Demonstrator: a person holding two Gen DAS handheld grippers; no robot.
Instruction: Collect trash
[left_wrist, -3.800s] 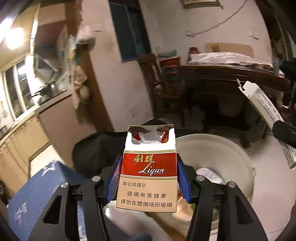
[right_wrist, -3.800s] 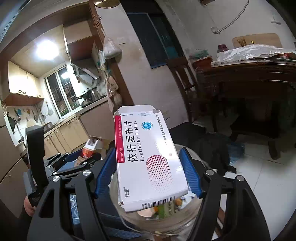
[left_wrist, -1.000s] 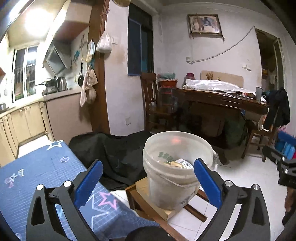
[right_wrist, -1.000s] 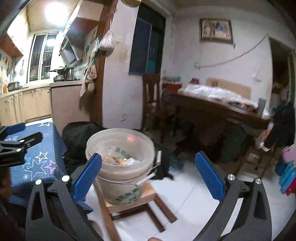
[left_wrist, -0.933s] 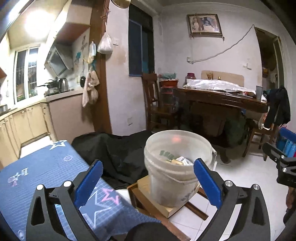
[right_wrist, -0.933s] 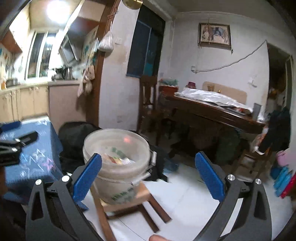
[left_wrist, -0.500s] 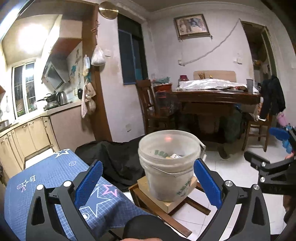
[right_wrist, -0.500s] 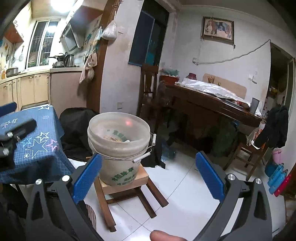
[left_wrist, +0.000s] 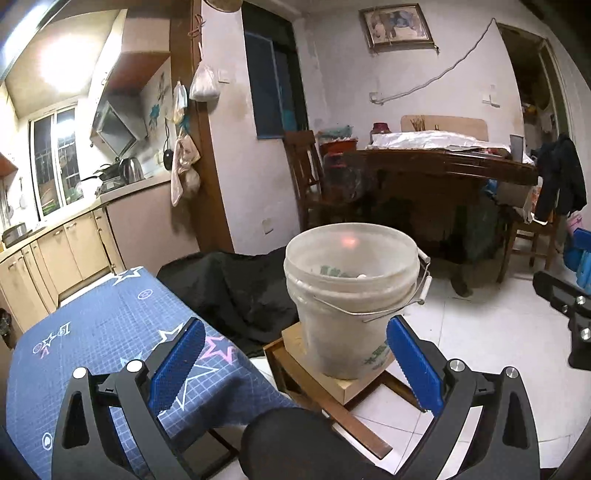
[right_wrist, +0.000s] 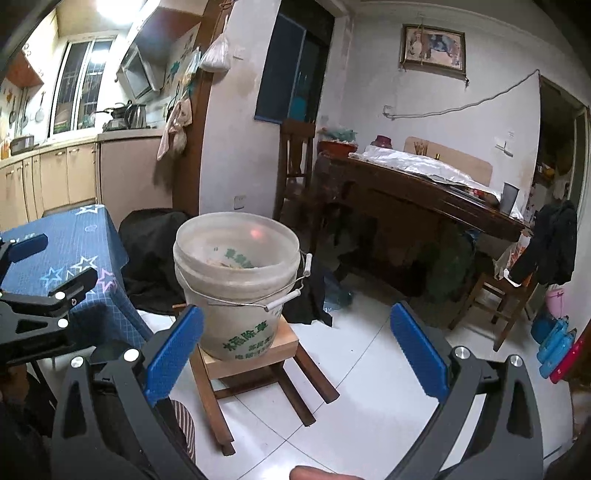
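A translucent white bucket (left_wrist: 351, 295) with a wire handle stands on a low wooden stool (left_wrist: 332, 391); in the right wrist view the bucket (right_wrist: 236, 284) sits on the same stool (right_wrist: 258, 365). Scraps of trash show inside near its rim. My left gripper (left_wrist: 295, 365) is open and holds nothing, pulled back in front of the bucket. My right gripper (right_wrist: 295, 350) is open too, with nothing between its blue pads, back and to the right of the bucket. The left gripper (right_wrist: 40, 280) also appears at the left edge of the right wrist view.
A table with a blue star-patterned cloth (left_wrist: 92, 339) lies at the left. A black cloth heap (left_wrist: 236, 288) sits behind it. A dark wooden table (left_wrist: 443, 177) and chairs (left_wrist: 306, 173) stand at the back. White tiled floor (right_wrist: 369, 387) spreads to the right.
3.8 s ago the left gripper held a cigarette pack and the right a medicine box; both now hold nothing. Over the last second both grippers drew back from the bucket.
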